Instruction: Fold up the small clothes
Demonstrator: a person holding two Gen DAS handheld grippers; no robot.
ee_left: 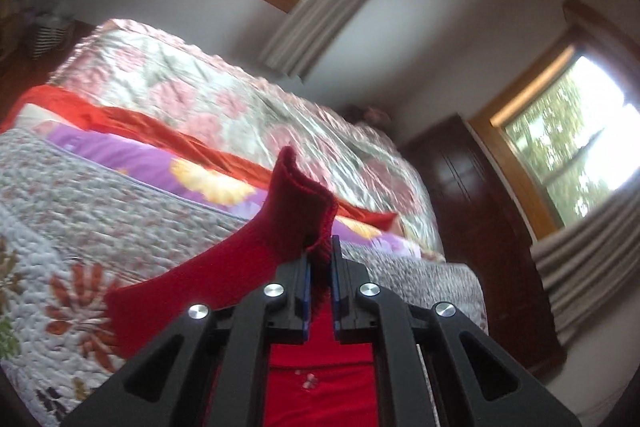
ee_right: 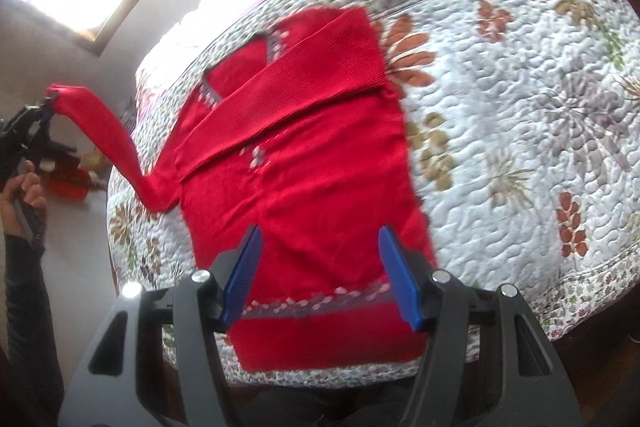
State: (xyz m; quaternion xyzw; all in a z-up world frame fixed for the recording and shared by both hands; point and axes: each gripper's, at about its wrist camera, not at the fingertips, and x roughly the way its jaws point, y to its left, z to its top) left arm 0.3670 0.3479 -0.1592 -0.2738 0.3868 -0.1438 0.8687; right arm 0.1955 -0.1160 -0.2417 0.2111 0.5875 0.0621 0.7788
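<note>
Quilted bed point(ee_right: 520, 107) | left gripper point(ee_left: 320, 255) pinching red sweater point(ee_right: 312, 179) sleeve | right gripper point(ee_right: 320, 247) spread

We see daylight from blown-out windows point(ee_left: 576, 131), motion blur over the quilt point(ee_right: 520, 107), and dark, warped fisheye corners.

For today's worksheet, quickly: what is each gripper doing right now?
Left gripper: shut on the red sweater's sleeve cuff, lifted off the bed.
Right gripper: open, holding nothing, above the sweater's hem.
</note>
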